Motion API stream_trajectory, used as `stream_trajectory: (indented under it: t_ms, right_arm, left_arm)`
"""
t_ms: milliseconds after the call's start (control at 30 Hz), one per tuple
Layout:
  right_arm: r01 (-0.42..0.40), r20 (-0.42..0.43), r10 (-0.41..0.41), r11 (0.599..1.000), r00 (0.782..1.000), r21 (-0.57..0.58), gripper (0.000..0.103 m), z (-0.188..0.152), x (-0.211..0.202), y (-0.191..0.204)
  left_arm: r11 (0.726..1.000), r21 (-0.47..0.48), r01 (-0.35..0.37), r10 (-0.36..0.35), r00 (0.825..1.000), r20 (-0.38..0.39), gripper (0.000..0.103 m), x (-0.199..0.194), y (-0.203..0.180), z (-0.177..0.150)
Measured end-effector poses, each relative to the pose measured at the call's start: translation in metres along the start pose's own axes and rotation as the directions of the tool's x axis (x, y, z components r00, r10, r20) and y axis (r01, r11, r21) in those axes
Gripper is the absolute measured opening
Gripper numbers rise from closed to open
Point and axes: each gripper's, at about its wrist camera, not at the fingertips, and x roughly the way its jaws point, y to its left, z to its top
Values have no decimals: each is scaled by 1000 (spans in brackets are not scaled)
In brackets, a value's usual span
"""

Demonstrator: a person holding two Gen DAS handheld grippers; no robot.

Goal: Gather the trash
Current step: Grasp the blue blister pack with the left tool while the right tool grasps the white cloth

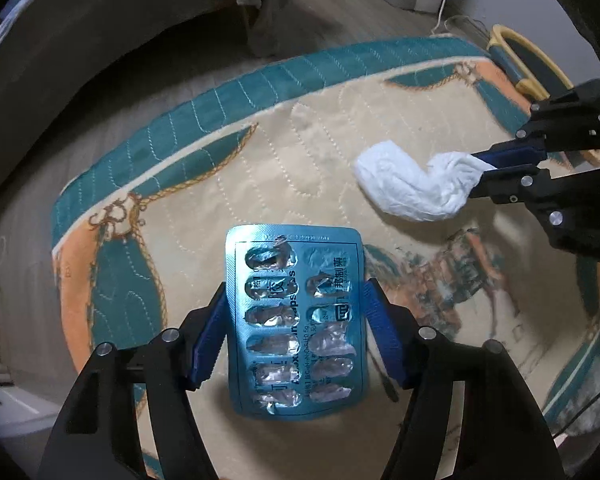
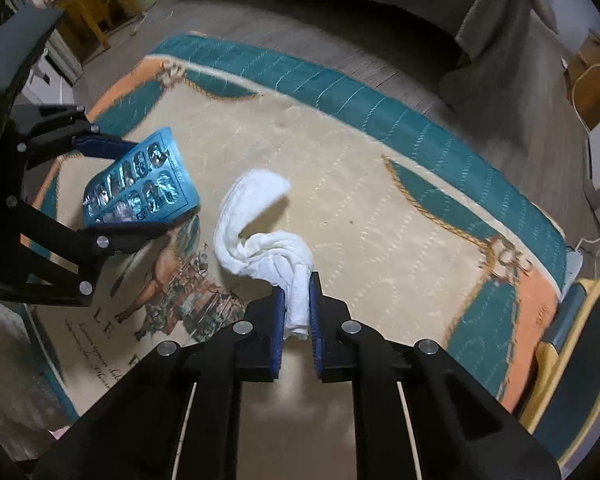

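Note:
My left gripper (image 1: 296,292) is shut on a blue, used pill blister pack (image 1: 296,320) and holds it by its long edges above the rug. The pack also shows in the right wrist view (image 2: 140,184), held by the left gripper (image 2: 148,188). My right gripper (image 2: 296,280) is shut on a crumpled white tissue (image 2: 260,232) that curls up and left from its fingers. In the left wrist view the tissue (image 1: 412,184) hangs from the right gripper (image 1: 480,178) at the right.
A quilted rug (image 1: 284,152) with teal border, orange corners and a horse picture lies on grey wood floor. A yellow-rimmed dark bin (image 2: 588,344) stands at the rug's corner. A grey draped sofa (image 2: 492,24), a wooden table (image 2: 92,4) and white furniture stand around.

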Motion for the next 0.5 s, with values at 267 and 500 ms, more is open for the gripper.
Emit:
stream_trajectory:
  t_ms: [267,500]
  right_arm:
    - [14,116,-23,997,993,72,10,-11,-55,-18]
    - [71,181,-104,981,978,178,10,-22,-98,-52]
  left_arm:
    - [1000,-30,0,3,996,92,67,-31,-15,1]
    - [999,-15,32,-28,977,213,67,-73,-49,12]
